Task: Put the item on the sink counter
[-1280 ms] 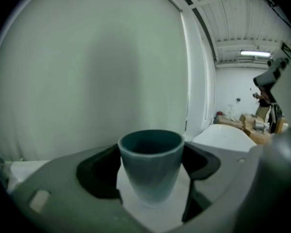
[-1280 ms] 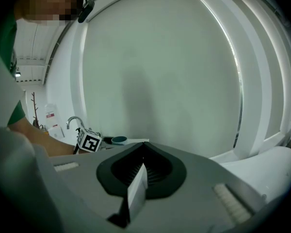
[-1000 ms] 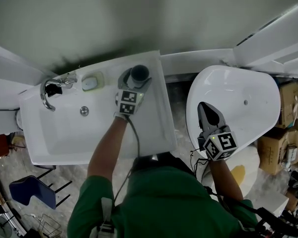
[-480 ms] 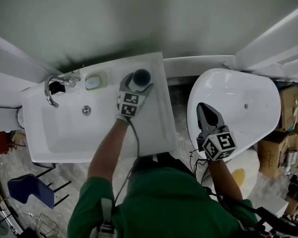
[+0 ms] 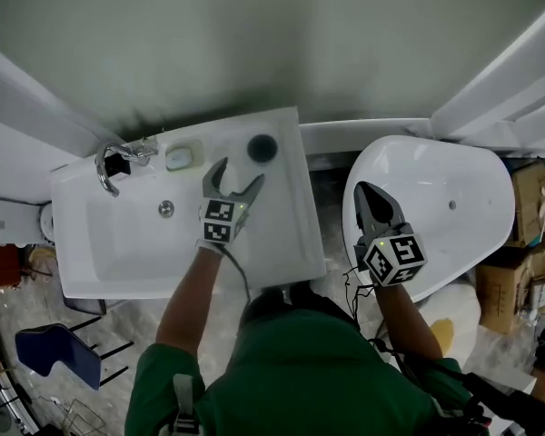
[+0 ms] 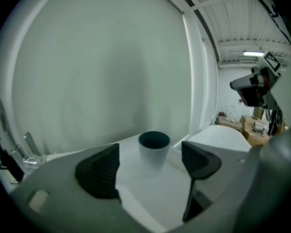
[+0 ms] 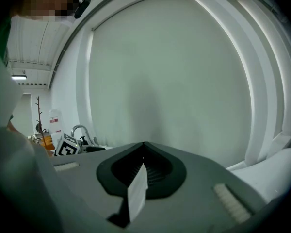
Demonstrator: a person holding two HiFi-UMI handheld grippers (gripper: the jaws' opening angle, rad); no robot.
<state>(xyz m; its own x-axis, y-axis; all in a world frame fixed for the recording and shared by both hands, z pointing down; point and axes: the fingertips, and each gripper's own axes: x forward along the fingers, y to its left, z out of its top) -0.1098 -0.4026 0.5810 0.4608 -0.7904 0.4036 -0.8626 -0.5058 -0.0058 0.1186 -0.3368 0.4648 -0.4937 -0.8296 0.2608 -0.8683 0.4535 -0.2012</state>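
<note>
A dark-rimmed grey cup (image 5: 262, 147) (image 6: 153, 149) stands upright on the back right corner of the white sink counter (image 5: 282, 234). My left gripper (image 5: 235, 179) (image 6: 150, 165) is open, drawn back a little toward me, with the cup standing free beyond its fingertips. Over the white bathtub (image 5: 454, 189) hangs my right gripper (image 5: 368, 191) (image 7: 143, 145), its jaws closed together with nothing seen between them.
A chrome faucet (image 5: 109, 166) and a soap dish (image 5: 180, 158) sit at the back left of the sink; the drain (image 5: 166, 209) lies in the basin. Cardboard boxes (image 5: 527, 243) stand at the right, and a blue chair (image 5: 59, 357) at the lower left.
My left gripper let go of the cup, opened, and pulled back toward me; the cup stays on the counter corner. The right gripper barely moved.
</note>
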